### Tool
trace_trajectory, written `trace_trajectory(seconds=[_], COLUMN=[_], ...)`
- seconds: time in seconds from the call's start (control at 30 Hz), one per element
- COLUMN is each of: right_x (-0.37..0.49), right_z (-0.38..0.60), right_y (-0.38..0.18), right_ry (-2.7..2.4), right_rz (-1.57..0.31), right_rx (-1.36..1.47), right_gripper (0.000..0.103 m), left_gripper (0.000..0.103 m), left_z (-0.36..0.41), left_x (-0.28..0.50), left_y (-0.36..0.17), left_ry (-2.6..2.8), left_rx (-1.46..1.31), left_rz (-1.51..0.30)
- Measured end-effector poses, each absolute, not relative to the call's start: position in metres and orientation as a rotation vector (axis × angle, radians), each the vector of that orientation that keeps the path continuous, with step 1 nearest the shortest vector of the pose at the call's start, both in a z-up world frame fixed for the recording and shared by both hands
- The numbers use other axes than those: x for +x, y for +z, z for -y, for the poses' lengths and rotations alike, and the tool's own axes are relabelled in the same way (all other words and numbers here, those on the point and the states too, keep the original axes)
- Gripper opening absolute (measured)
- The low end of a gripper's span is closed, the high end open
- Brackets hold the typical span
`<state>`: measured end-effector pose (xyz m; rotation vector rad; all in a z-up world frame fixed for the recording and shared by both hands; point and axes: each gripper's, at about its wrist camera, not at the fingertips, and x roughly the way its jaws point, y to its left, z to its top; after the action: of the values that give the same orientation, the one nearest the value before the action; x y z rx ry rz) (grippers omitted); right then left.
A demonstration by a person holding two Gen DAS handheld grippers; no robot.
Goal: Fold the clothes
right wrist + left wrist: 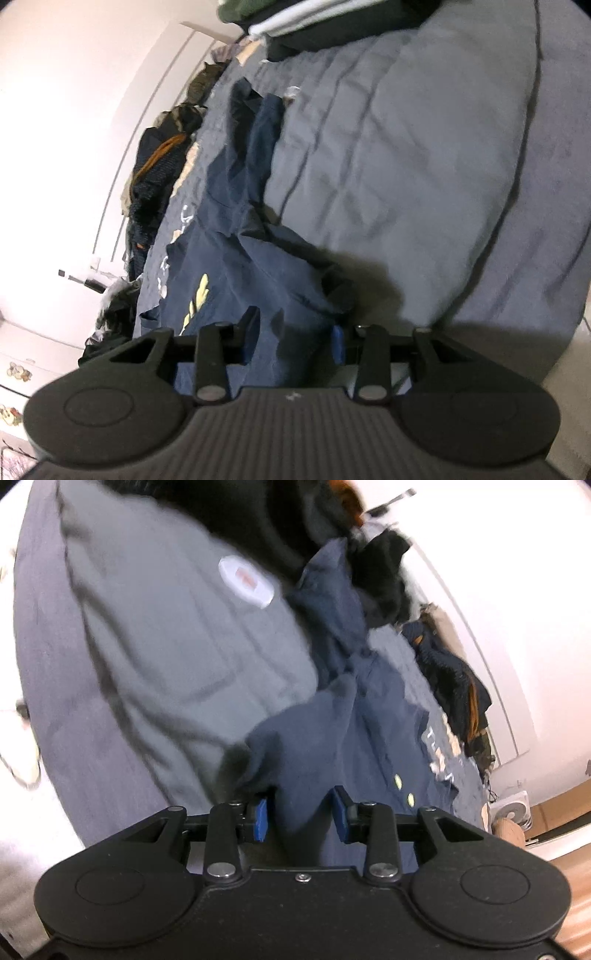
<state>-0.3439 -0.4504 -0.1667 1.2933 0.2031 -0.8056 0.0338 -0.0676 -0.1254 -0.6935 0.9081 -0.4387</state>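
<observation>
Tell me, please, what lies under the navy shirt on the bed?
The navy shirt lies on the grey quilt, which shows all around it. Whatever lies beneath its middle is covered by the fabric. Both the left gripper and the right gripper stand open around its hem.

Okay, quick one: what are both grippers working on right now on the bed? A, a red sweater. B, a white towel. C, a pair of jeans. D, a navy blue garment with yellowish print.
D: the navy blue garment lies between the open fingers of the left gripper and of the right gripper, spread on the grey bedcover.
</observation>
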Motion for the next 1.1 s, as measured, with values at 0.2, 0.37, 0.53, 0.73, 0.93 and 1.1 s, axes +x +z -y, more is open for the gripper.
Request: trace_trajectory(seconds=[0.2,0.37,0.53,0.73,0.93,1.1], right_x=[-0.345,-0.339,-0.333,-0.343,-0.357,-0.373], right_z=[0.448,0.448,0.449,0.447,0.439,0.432], right_y=[-0.158,-0.166,-0.173,-0.165,-0.139,-0.129], right_ry=[-0.797,-0.786,-0.777,-0.769,-0.744,-0.747], right_rz=[-0.159,-0.185,-0.205,-0.167,-0.147,-0.187], right_rx=[1.260,1.272,1.279,1.303,1.249,1.246], right_gripper=[0.011,0.032,0.021,0.005,0.004,0.004], left_gripper=[0.015,0.047,0.021,0.013,0.011,0.010], left_z=[0.067,0.080,0.079,0.074,0.060,0.048], left_x=[0.036,0.039,0.040,0.038,0.026,0.013], left_y=[-0.124,-0.133,-0.135,-0.126,-0.112,-0.102], left_ry=[-0.460,-0.469,-0.474,-0.501,-0.530,-0.545], left_rx=[-0.700,-0.666,-0.661,-0.683,-0.692,-0.607], left_rz=[-0.912,-0.980,-0.959,-0.943,-0.942,-0.986])
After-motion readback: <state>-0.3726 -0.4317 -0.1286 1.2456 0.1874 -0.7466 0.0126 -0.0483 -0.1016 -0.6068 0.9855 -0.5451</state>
